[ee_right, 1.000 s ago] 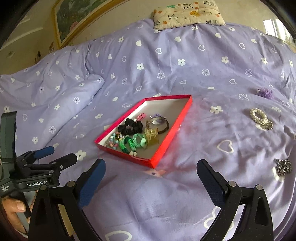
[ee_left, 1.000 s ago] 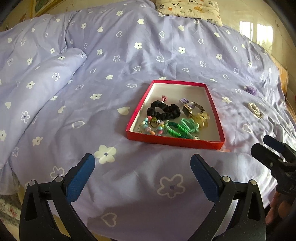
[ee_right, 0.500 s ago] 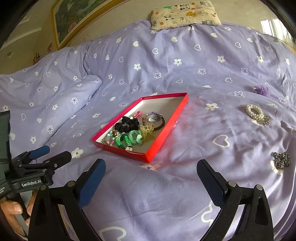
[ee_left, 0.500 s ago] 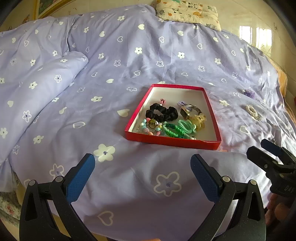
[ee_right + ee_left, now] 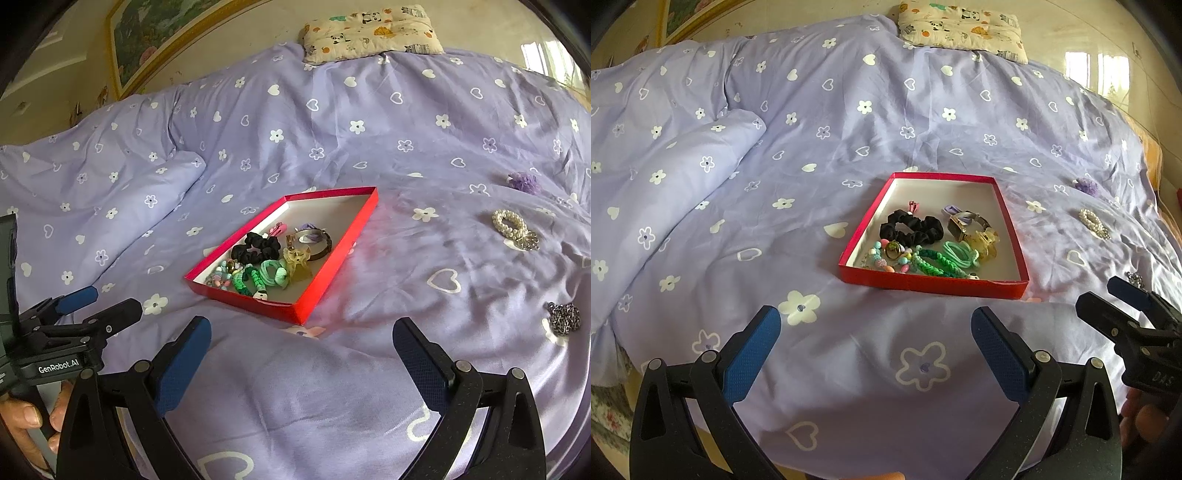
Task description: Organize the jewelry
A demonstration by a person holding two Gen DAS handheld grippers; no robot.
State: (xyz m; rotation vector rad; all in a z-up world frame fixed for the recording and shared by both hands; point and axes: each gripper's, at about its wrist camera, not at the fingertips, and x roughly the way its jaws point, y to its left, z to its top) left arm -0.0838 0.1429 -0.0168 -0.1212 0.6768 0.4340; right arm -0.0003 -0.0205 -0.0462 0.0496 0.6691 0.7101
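Lilac bedspread (image 5: 923, 122) printed with white flowers and hearts is spread over the bed; a cartoon-print pillow (image 5: 371, 31) is seen at the far end. Red shallow box (image 5: 932, 285) is set on the bedspread, mid-frame. Inside it are held a black scrunchie (image 5: 910, 229), green braided bands (image 5: 940, 260), a beaded bracelet (image 5: 886, 258), a yellow claw clip (image 5: 297, 258) and a watch (image 5: 967, 223), all crowded toward the near end. Outside the box, to its right, a pearl bracelet (image 5: 513, 227), a purple scrunchie (image 5: 524, 181) and a silver chain (image 5: 563, 318) are left loose on the bedspread, well apart from each other. Left gripper (image 5: 875, 338) is held above the near bed edge, jaws spread wide, nothing gripped. Right gripper (image 5: 301, 345) is likewise held with jaws wide apart and empty, near the box's front corner.
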